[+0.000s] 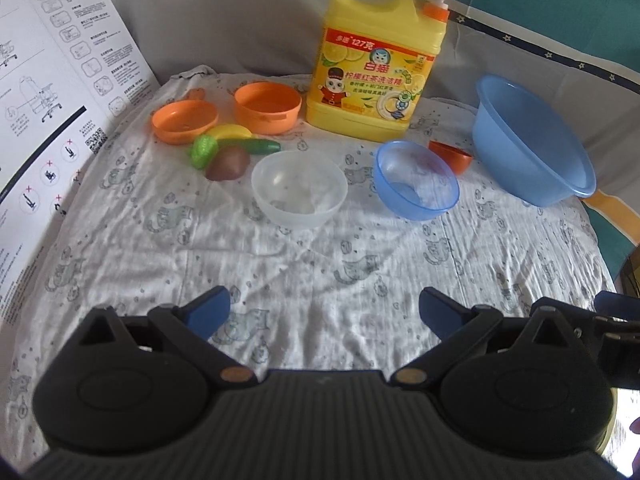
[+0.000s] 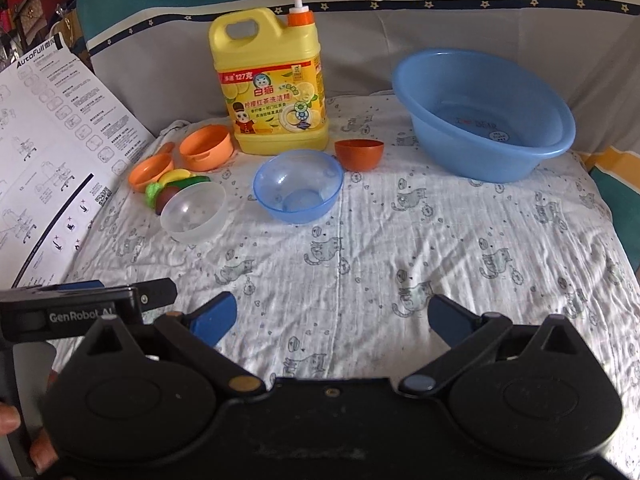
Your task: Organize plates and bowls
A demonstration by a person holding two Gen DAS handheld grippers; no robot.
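While my left wrist camera shows only a dark sliver of the other tool at its 3 o'clock edge, my right wrist camera catches the left gripper's [image 2: 80,312] black body with "GenRobot" lettering at 9 o'clock, and makes out print on the floor of the large blue plastic basin [image 2: 486,116].

On the white cat-print cloth [image 1: 320,264] the clear plastic bowl [image 1: 299,188] sits at 12 o'clock from my left gripper [image 1: 324,314], with the small translucent blue bowl [image 1: 416,179] just beside it toward 1 o'clock. A small dark-orange cup [image 1: 451,155] lies tipped between the blue bowl and the basin. Toy fruit [image 1: 230,152] crowds against two orange plastic dishes [image 1: 224,114] at 11 o'clock, close behind the clear bowl. A tall yellow detergent jug with an orange pump [image 1: 376,60] stands at the back, and a white printed instruction sheet [image 1: 52,92] leans along 9 o'clock.

Both my left gripper and right gripper [image 2: 332,316] are spread wide, blue pads apart, gripping nothing and hovering over bare cloth.
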